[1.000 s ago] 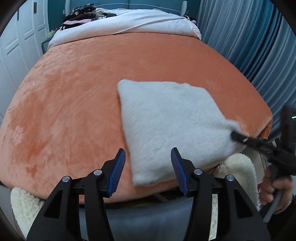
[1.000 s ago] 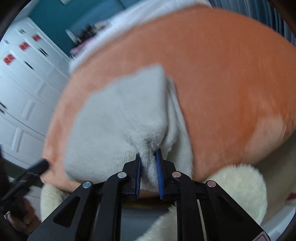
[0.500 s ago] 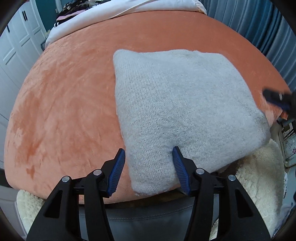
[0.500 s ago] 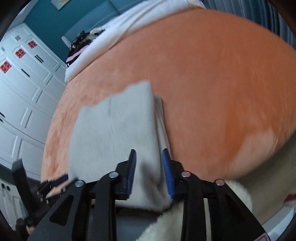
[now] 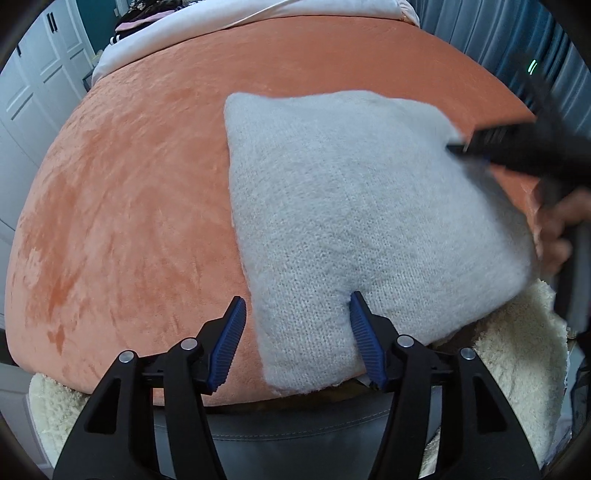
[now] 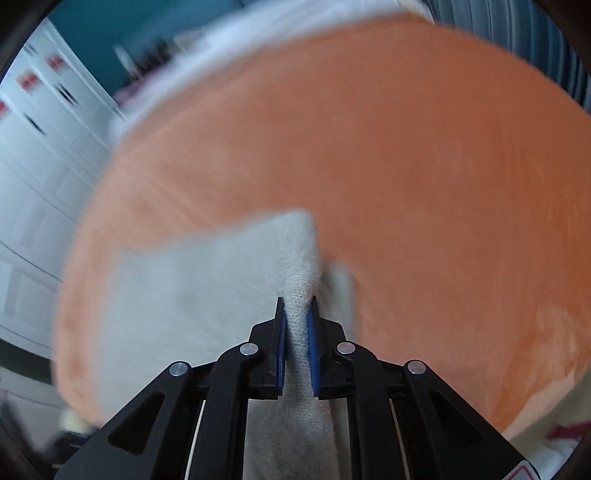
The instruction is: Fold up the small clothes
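A folded grey knit garment (image 5: 354, 225) lies on the orange plush bed cover (image 5: 140, 192), its near edge at the bed's front edge. My left gripper (image 5: 297, 325) is open, its jaws straddling the garment's near left corner; the right fingertip (image 5: 360, 314) presses into the knit. My right gripper (image 6: 296, 317) is shut on the garment's right edge (image 6: 299, 295), which bunches between the pads. In the left wrist view the right gripper (image 5: 461, 147) shows blurred at the garment's far right corner.
A cream fleece rug (image 5: 517, 362) lies below the bed's front edge. White bedding (image 5: 229, 22) and dark clothes (image 5: 147, 14) sit at the far end. White wardrobe doors (image 6: 33, 162) stand left, blue-grey curtains (image 5: 491, 33) right.
My right gripper opened, moved along the garment's right edge toward the far corner, and shut on it again. My left gripper came closer over the near left corner and stayed open.
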Demonstrator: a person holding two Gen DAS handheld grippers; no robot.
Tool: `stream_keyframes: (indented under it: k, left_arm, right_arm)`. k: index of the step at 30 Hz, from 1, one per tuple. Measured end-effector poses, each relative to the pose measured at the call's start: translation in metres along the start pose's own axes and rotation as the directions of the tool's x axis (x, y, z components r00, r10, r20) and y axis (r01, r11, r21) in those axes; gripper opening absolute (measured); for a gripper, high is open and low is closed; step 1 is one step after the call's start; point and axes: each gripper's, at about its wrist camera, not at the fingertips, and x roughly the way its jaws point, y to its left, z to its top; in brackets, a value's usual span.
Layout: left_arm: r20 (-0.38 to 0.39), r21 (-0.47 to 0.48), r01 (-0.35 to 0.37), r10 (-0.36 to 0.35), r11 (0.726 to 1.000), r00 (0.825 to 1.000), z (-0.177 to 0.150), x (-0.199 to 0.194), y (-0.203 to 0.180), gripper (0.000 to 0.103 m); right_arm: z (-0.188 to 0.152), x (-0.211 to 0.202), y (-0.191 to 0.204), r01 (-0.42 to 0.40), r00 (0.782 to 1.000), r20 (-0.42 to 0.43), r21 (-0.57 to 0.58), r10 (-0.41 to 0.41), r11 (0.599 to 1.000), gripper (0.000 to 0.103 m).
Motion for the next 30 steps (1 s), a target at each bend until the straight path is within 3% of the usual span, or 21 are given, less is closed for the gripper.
stream_keyframes:
  k: [3,5,6,9,13,14,15,17,19,21,24,26,30]
  left_arm:
    - [-0.001,-0.001,-0.01,0.01,1.0,1.0,-0.001,0.0,0.001,0.056]
    - [-0.001,-0.01,0.001,-0.001,1.0,1.0,0.0,0.001,0.003,0.056]
    - [-0.001,-0.011,0.004,-0.004,1.0,1.0,0.0,0.001,0.003,0.056]
    - [0.007,-0.008,0.004,-0.004,1.0,1.0,-0.002,0.0,0.002,0.056]
    - [0.017,-0.011,0.002,-0.002,1.0,1.0,-0.004,0.001,0.004,0.056]
    - [0.019,-0.009,-0.001,0.001,1.0,1.0,-0.005,0.0,0.003,0.056]
    - [0.022,-0.007,-0.005,0.006,1.0,1.0,-0.006,-0.001,0.003,0.056]
    - [0.031,-0.007,-0.015,0.015,1.0,0.999,-0.007,-0.008,0.002,0.056]
    - [0.04,-0.007,-0.018,0.019,1.0,0.999,-0.008,-0.014,0.002,0.056]
    - [0.04,-0.013,-0.016,0.017,1.0,0.999,-0.01,-0.016,0.004,0.056]
    - [0.022,-0.022,-0.009,0.01,1.0,1.0,-0.012,-0.009,0.004,0.056]
    - [0.013,-0.013,-0.013,0.014,1.0,1.0,-0.013,-0.006,0.001,0.056]
    - [0.044,0.009,-0.045,0.045,0.999,0.998,-0.015,-0.017,-0.004,0.056]
  right_arm:
    - [-0.016,-0.026,-0.007,-0.083,0.995,0.06,0.06,0.079,0.995,0.019]
    - [-0.031,-0.061,-0.004,-0.09,0.988,0.132,0.055,0.082,0.994,0.021]
    - [-0.044,-0.076,-0.001,-0.071,0.985,0.16,0.037,0.064,0.997,0.028]
    - [-0.085,-0.091,-0.006,-0.061,0.989,0.136,0.053,0.053,0.997,0.036]
    - [-0.13,-0.068,-0.011,-0.07,0.997,0.026,0.069,0.068,0.995,0.033]
    - [-0.134,-0.062,-0.008,-0.067,0.998,0.015,0.075,0.066,0.995,0.018]
    - [-0.136,-0.059,-0.005,-0.057,0.998,0.009,0.088,0.057,0.994,0.012]
    - [-0.136,-0.077,-0.003,-0.078,0.996,0.042,0.106,0.073,0.991,0.011]
    - [-0.129,-0.11,0.006,-0.101,0.986,0.137,0.06,0.092,0.993,0.01]
    - [-0.125,-0.126,0.013,-0.082,0.982,0.171,0.008,0.08,0.997,0.01]
    - [-0.129,-0.079,0.001,-0.001,0.999,0.042,0.009,0.0,1.0,0.01]
    - [-0.14,-0.04,-0.009,0.03,0.998,-0.056,0.04,-0.028,0.999,0.01]
    - [-0.131,-0.062,0.014,0.018,1.0,0.014,0.034,-0.019,0.999,0.018]
